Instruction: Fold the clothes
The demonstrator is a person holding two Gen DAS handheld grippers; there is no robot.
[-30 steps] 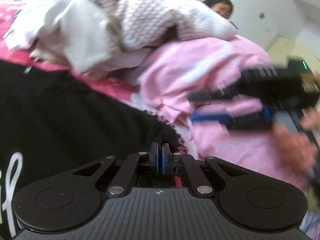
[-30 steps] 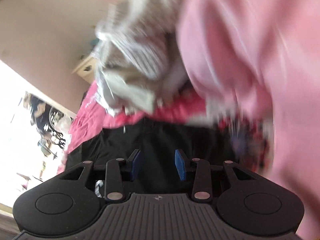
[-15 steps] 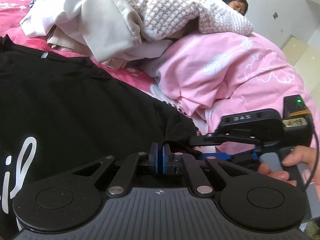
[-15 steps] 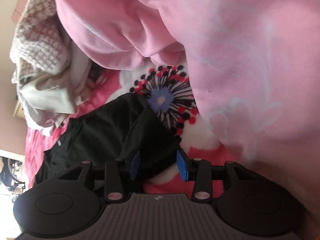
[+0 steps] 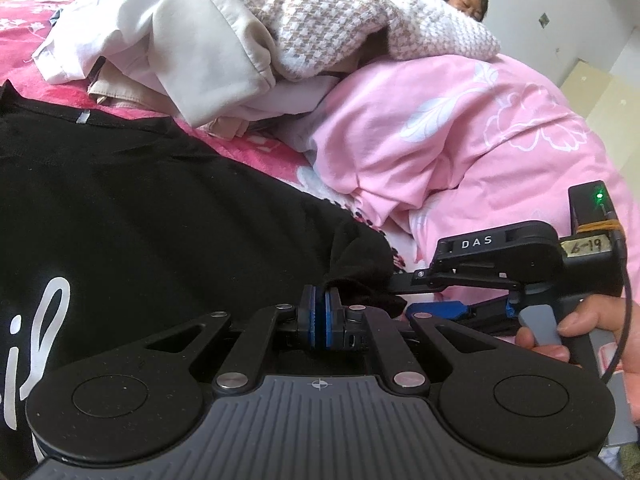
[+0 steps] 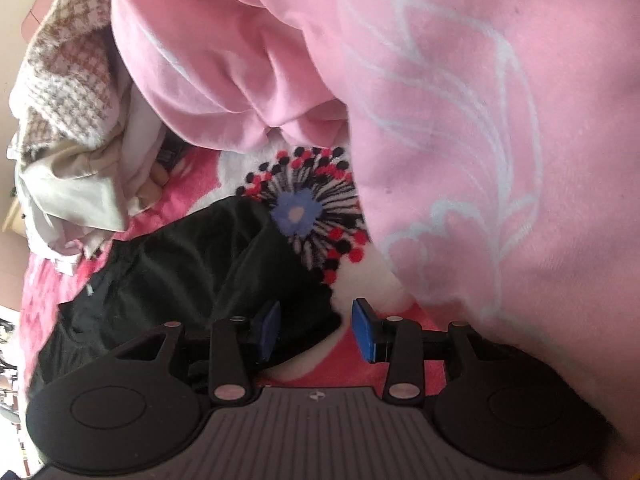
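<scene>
Bed (image 5: 36, 92): pink floral sheet under a black shirt (image 5: 140, 208).
Left gripper (image 5: 320, 316): jaws clenched on the shirt's corner.
Right gripper (image 6: 314, 330): jaws released, straddling that corner.

Left wrist view: set low and close over the black shirt (image 5: 140, 208), facing along the bed (image 5: 24, 32) toward its far edge, with the clothes pile (image 5: 224, 36) and pink quilt (image 5: 460, 136) beyond. Right wrist view: tipped steeply down, very near the shirt's edge (image 6: 192, 264), hard against the quilt (image 6: 460, 120). Shared by both: shirt corner, quilt, pile (image 6: 72, 120), flowered bed cover (image 6: 308, 208).
</scene>
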